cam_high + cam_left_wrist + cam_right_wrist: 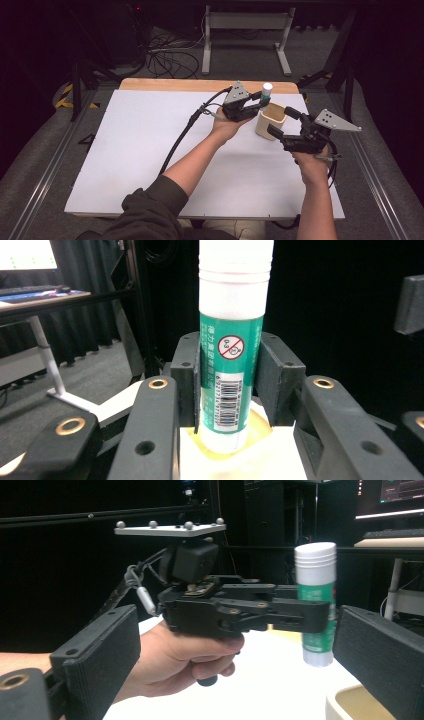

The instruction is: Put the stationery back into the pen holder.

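A white glue stick (231,365) with a green label stands upright between the pads of my left gripper (256,103), which is shut on its lower half. In the left gripper view its bottom end hangs just over the mouth of a cream cup (260,426). The cup (270,121) stands on the white table, right of centre. My right gripper (283,123) sits at the cup's right side with its jaws wide open, and nothing is pressed between its pads (107,647). In the right gripper view the glue stick (315,595) is held off the table and the cup's rim (350,702) lies near the right jaw.
The white board (150,150) lies on a wooden tabletop, with a grey floor and rails on both sides. The legs of a white frame (245,30) and loose cables (165,57) lie beyond the far edge. The left gripper's cable (182,135) trails across the board.
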A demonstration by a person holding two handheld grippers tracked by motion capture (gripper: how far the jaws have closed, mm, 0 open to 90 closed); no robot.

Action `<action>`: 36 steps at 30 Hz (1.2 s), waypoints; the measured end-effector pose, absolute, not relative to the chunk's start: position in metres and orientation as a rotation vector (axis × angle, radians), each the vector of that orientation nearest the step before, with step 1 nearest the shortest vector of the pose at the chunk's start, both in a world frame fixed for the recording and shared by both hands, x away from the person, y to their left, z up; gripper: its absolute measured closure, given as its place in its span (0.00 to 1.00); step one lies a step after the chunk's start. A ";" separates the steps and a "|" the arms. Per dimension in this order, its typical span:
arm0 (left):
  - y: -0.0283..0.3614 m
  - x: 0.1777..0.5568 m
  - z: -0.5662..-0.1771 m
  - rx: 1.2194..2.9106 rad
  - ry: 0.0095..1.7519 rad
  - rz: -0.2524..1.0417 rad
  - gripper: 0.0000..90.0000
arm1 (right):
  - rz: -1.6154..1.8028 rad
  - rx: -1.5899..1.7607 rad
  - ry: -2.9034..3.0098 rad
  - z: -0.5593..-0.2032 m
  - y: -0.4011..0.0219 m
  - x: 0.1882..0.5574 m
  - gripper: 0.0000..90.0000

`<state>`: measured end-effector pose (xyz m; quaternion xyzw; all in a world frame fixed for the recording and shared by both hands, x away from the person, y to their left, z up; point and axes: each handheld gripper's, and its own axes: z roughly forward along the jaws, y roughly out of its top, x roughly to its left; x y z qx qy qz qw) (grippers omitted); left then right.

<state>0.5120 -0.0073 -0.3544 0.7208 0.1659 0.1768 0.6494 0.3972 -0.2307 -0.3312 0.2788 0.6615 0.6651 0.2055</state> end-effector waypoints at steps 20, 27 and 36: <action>-0.035 0.537 -0.381 1.593 0.450 0.364 0.73 | 1.857 0.778 1.840 -0.332 -0.235 0.398 0.06; -0.042 0.539 -0.392 1.613 0.453 0.356 0.73 | 1.859 0.778 1.840 -0.332 -0.235 0.398 0.06; -0.052 0.538 -0.405 1.635 0.467 0.349 0.73 | 1.858 0.777 1.843 -0.332 -0.234 0.398 0.06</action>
